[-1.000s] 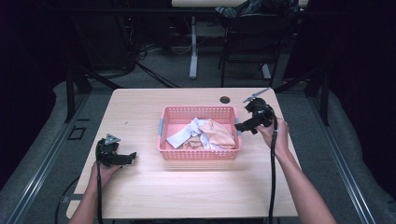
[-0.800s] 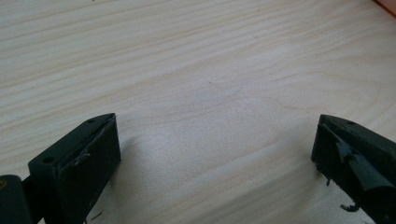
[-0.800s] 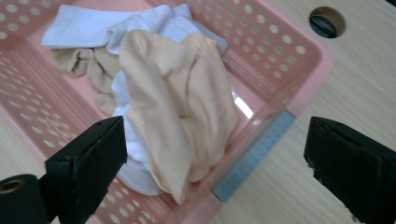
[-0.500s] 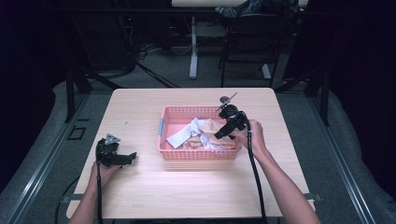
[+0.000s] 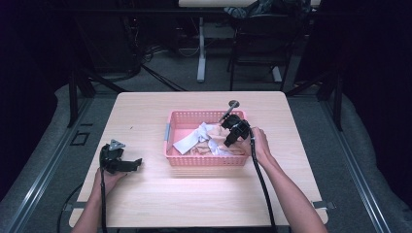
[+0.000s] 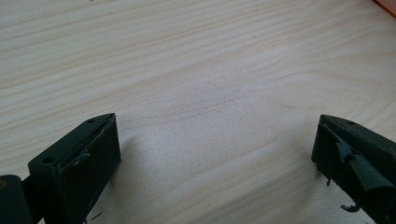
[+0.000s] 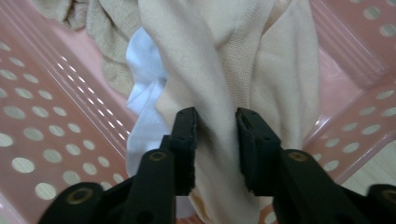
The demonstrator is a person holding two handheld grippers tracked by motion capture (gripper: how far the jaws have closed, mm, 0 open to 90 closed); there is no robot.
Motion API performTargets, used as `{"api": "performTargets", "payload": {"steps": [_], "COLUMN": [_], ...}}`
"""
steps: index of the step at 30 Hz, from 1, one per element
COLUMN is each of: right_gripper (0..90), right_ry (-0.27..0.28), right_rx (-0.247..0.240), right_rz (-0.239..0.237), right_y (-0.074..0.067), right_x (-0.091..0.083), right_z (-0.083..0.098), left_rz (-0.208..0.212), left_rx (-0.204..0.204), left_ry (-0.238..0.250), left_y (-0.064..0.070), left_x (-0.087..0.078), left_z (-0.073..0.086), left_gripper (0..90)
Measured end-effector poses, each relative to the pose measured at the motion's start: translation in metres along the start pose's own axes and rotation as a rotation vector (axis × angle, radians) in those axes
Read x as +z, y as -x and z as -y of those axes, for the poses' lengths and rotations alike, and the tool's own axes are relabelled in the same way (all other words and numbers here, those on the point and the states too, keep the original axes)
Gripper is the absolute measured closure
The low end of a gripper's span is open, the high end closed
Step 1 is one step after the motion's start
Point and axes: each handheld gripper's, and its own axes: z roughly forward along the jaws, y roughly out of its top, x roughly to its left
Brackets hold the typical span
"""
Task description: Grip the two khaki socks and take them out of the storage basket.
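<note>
Two grippers: one in each of my hands, both over the wooden table (image 5: 204,194).
Right gripper (image 7: 215,140): down inside the pink basket (image 5: 192,160), at its right side in the high view. My right hand (image 5: 260,145) sits just past the basket's right wall.
Right jaws: pinched in on a fold of cream cloth (image 7: 261,70), so it's grasping that. In the right gripper view there's only a narrow gap between the pads and the fabric runs straight through it.
Cream cloth: bunched up in the right half of the basket, ribbed-looking knit up close.
White cloth (image 7: 144,102): tucked just left of the cream one in the right gripper view, touching it. From the high view it spreads toward the left half of the basket.
Tan cloth (image 7: 109,42): a darker beige piece farther back in the basket, partly under the others.
Basket: middle of the table, a bit toward the far side, walls full of little round holes.
Left gripper (image 5: 124,164): near-left part of the table, well apart from the basket, jaws pointing right toward it.
Left jaws: spread wide, released, nothing between them but bare wood in the left gripper view.
Small dark round thing (image 5: 233,103): on the table just beyond the basket's far right corner, too small to tell what it is.
</note>
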Motion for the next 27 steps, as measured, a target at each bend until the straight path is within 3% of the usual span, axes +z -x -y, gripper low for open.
{"api": "performTargets", "payload": {"steps": [6, 16, 27], "right_gripper": [85.1, 85.7, 85.6], "right_ry": [0.034, 0.112, 0.166], "right_rx": [0.001, 0.017, 0.030], "right_rz": [-0.012, -0.076, -0.069], "right_y": [-0.001, 0.003, 0.005], "right_x": [-0.007, -0.034, -0.054], "right_z": [0.002, 0.000, -0.005], "left_rz": [0.000, -0.001, -0.001], "left_rx": [0.001, 0.002, 0.001], "left_ry": [0.000, -0.001, -0.001], "left_y": [0.000, 0.000, 0.000], "left_x": [0.000, 0.000, 0.000], "left_z": [0.000, 0.000, 0.000], "left_gripper": [0.9, 0.9, 0.9]}}
